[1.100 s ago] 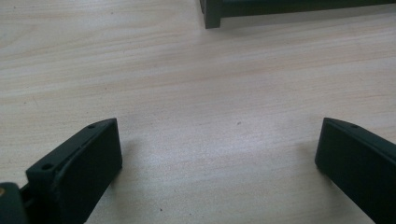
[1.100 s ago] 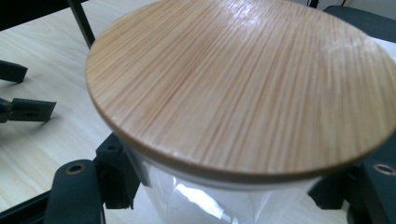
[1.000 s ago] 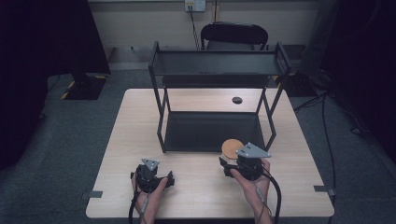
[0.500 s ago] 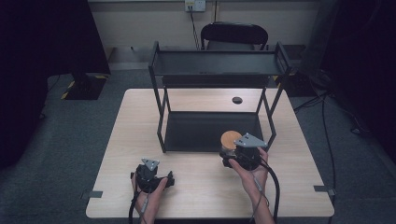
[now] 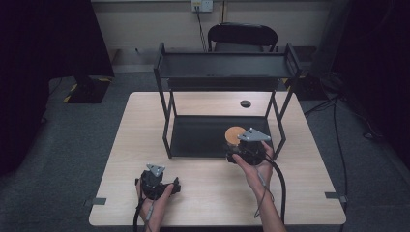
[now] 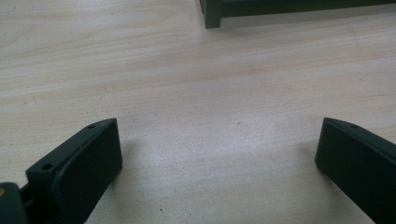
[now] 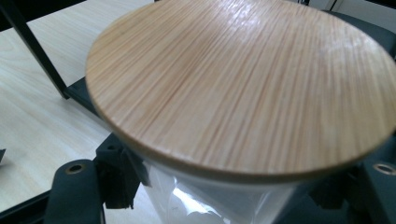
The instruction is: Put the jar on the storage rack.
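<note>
— Between the two matte black jaws of the right tool (image 5: 238,146), what is that?

— A clear glass jar with a round bamboo lid (image 7: 243,88). The right tool is clamped on the smooth, see-through wall just under the lid. The lid is a flat disc with fine straight grain and a thin rounded edge, and in the right gripper view it is tilted.

— And where is the jar against the rest?

— In the high view its tan lid sits at the front right of the black metal two-tier shelf rack (image 5: 227,72), over the front edge of the rack's dark lower tray, near the right front post. Whether it touches the tray I cannot tell. A hand holds the tool from below, and a grey three-cornered plate rides on top of it.

— The left tool (image 6: 219,154)?

— Its jaws stand wide apart with nothing between them. They are blocky black wedges with small screw holes, low over the pale wood-grain table (image 5: 145,125). It is held near the table's front edge, well apart from the jar, and one square black foot of the rack shows beyond it.

— Anything else out there?

— A small round black disc (image 5: 245,103) lies on the table behind the rack's lower tray, and a black chair (image 5: 241,35) stands beyond the table.
</note>
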The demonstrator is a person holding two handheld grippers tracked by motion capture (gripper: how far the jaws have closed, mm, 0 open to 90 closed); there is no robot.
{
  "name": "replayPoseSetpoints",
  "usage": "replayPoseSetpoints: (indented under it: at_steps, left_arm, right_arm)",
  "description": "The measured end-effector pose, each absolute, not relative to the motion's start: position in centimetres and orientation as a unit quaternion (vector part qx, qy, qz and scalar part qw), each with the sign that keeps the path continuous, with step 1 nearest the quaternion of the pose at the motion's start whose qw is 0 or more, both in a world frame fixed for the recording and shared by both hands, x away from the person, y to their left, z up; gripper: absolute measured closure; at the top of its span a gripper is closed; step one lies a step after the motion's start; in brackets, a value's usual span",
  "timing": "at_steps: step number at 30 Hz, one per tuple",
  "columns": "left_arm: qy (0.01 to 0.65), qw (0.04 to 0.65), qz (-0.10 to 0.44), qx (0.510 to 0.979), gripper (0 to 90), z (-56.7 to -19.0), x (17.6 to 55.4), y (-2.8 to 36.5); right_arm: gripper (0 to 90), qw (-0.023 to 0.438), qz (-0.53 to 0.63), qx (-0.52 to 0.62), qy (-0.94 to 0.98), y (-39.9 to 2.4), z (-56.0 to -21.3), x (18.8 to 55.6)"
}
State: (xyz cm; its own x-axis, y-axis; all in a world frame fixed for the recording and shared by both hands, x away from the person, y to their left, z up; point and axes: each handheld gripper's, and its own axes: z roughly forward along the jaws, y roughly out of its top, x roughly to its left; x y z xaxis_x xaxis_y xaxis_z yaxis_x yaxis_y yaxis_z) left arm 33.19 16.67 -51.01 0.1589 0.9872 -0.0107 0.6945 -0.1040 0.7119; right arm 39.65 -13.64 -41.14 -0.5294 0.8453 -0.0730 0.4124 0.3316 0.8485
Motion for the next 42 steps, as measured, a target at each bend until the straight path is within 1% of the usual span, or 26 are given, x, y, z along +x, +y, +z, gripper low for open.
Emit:
replayPoseSetpoints:
  at_steps: [15, 29, 42]
  left_arm:
    - [0.6, 0.297, 0.246, 0.701, 0.1, -51.0, 33.2, 16.7]
    - [0.6, 0.297, 0.247, 0.701, 0.1, -51.0, 33.2, 16.7]
    - [0.6, 0.297, 0.246, 0.701, 0.1, -51.0, 33.2, 16.7]
  right_arm:
    - [26.3, 0.268, 0.406, 0.412, 0.77, -12.9, -41.0, 42.2]
    - [26.2, 0.267, 0.396, 0.422, 0.771, -12.0, -42.3, 45.2]
    - [26.2, 0.268, 0.39, 0.432, 0.767, -11.5, -43.3, 47.1]
